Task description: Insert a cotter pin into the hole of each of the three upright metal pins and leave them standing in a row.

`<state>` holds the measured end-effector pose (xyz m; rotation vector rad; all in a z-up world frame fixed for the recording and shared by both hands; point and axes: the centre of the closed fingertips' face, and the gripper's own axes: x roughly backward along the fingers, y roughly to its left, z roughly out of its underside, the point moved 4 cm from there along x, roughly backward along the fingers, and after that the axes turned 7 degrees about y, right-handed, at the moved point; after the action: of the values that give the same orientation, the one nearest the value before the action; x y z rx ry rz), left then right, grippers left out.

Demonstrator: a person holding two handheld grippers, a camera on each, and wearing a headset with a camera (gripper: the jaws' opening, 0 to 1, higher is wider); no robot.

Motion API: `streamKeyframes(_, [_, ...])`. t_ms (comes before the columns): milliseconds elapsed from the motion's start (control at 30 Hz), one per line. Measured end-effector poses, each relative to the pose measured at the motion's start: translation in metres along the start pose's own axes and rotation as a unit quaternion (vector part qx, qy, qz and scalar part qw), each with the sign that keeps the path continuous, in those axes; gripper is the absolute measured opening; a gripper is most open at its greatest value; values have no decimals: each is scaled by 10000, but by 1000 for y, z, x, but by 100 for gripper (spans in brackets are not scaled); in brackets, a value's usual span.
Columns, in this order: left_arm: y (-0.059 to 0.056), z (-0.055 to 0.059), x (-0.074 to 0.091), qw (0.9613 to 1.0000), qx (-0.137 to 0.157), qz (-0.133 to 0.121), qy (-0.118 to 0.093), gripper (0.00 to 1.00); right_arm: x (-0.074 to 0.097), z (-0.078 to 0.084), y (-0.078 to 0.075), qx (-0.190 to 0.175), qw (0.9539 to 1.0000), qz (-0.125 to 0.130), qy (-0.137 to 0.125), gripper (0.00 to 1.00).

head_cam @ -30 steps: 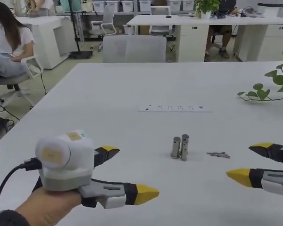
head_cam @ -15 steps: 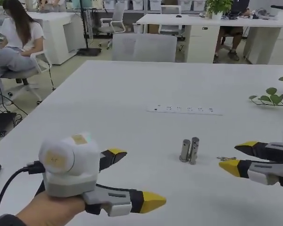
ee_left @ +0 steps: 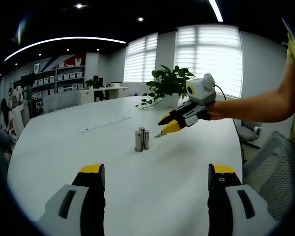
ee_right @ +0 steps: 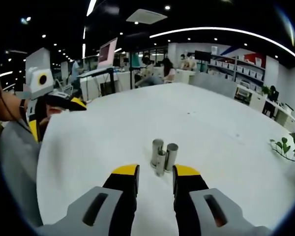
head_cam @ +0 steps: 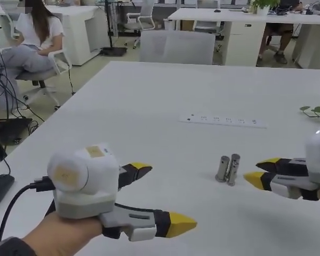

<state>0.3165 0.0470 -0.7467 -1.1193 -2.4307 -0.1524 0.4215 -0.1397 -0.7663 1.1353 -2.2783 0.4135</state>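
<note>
Three short upright metal pins (head_cam: 228,169) stand bunched together on the white table (head_cam: 149,106); they are also in the left gripper view (ee_left: 141,139) and the right gripper view (ee_right: 162,153). My right gripper (head_cam: 260,171) sits just right of them, low over the table, its jaws narrowed to a small gap with nothing seen between them. A small silver cotter pin piece (ee_left: 159,135) shows at its lower tip; I cannot tell whether it is held. My left gripper (head_cam: 161,197) hovers wide open at the near left, well away from the pins.
A white power strip (head_cam: 222,119) lies beyond the pins. Plant leaves (head_cam: 317,109) reach in at the right edge. A grey chair (head_cam: 177,47) stands at the table's far side. A person sits at the far left (head_cam: 34,37). A black cable (head_cam: 10,210) trails from the left gripper.
My right gripper has moved left toward the metal pins, over the spot where the cotter pins lay, and its jaws have narrowed. The left gripper has kept its place; the head camera shifted.
</note>
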Motion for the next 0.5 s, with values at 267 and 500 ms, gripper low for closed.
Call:
streamKeyframes(267, [1, 5, -2, 10000, 30, 28, 71, 86, -20, 0, -4, -29, 9999, -64, 139, 25])
streamKeyframes(500, [4, 5, -1, 10000, 83, -2, 50, 85, -34, -1, -3, -38, 9998, -111, 180, 22])
